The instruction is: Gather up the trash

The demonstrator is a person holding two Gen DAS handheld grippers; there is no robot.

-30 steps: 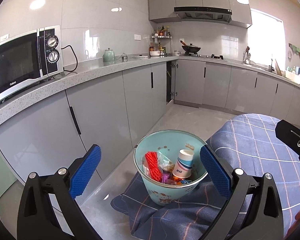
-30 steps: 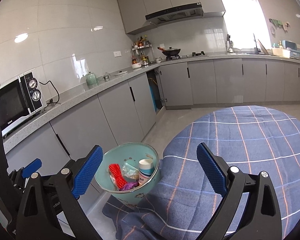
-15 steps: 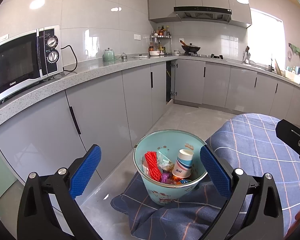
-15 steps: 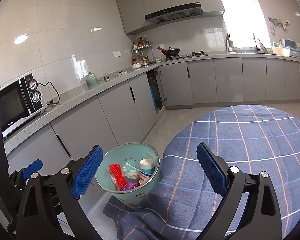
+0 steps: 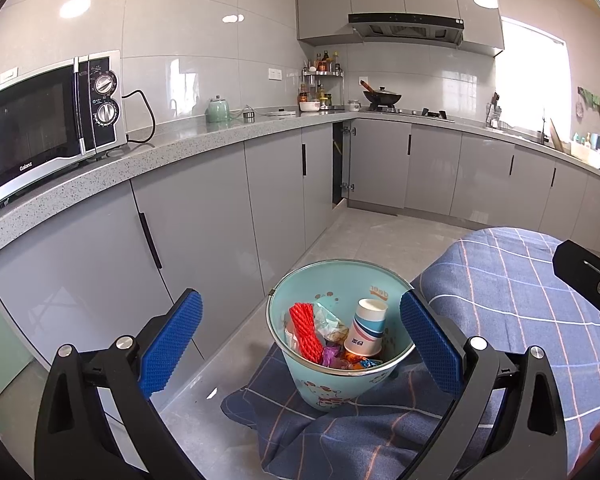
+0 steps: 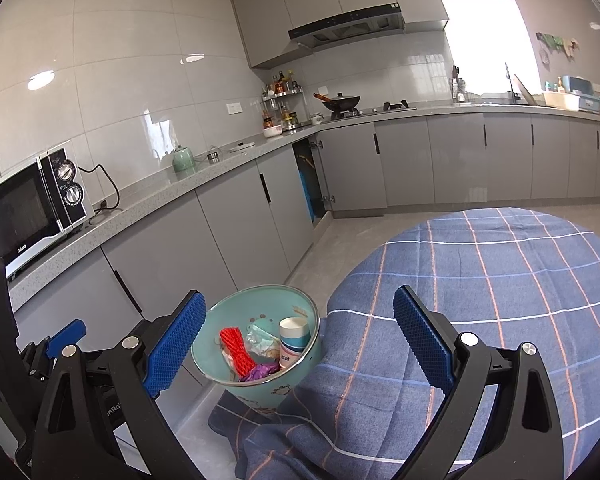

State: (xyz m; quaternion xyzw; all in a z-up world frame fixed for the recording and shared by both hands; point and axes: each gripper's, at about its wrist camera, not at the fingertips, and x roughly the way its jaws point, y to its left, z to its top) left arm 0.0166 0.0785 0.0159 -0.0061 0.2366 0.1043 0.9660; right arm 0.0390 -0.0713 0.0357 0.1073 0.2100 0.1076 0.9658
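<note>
Trash sits in a pale teal metal bucket [image 5: 342,376] w/ cartoon print, lower centre of the left wrist view, lower centre-left of the right wrist view [image 6: 260,390]. Inside: a red foam mesh sleeve [image 5: 305,332], a crumpled clear plastic wrapper [image 5: 330,322], a white paper cup w/ blue stripes [image 5: 366,330] tilted mouth-up against the bucket wall, plus purple & orange wrapper scraps [image 5: 334,358] at the bottom. Bucket stands on the hanging edge of a blue plaid tablecloth [image 6: 480,280] that drapes to the grey floor; the cloth covers a round table filling the lower right of both frames.

Left gripper [image 5: 300,344]: blue ribbed pads wide apart, nothing between them; in frame the bucket shows between the pads, not touching. Right gripper [image 6: 298,344]: pads also spread wide, empty, the bucket's rim appears just beside its left pad in the picture, contact can't be told.

Bkgd: black & silver microwave [image 5: 40,128] at upper left on a grey speckled countertop [image 5: 188,148], green kettle [image 5: 218,111] further along, black wok [image 5: 382,98] on the stove at upper centre, grey cabinets [image 5: 204,220] below, one corner cabinet door ajar.
</note>
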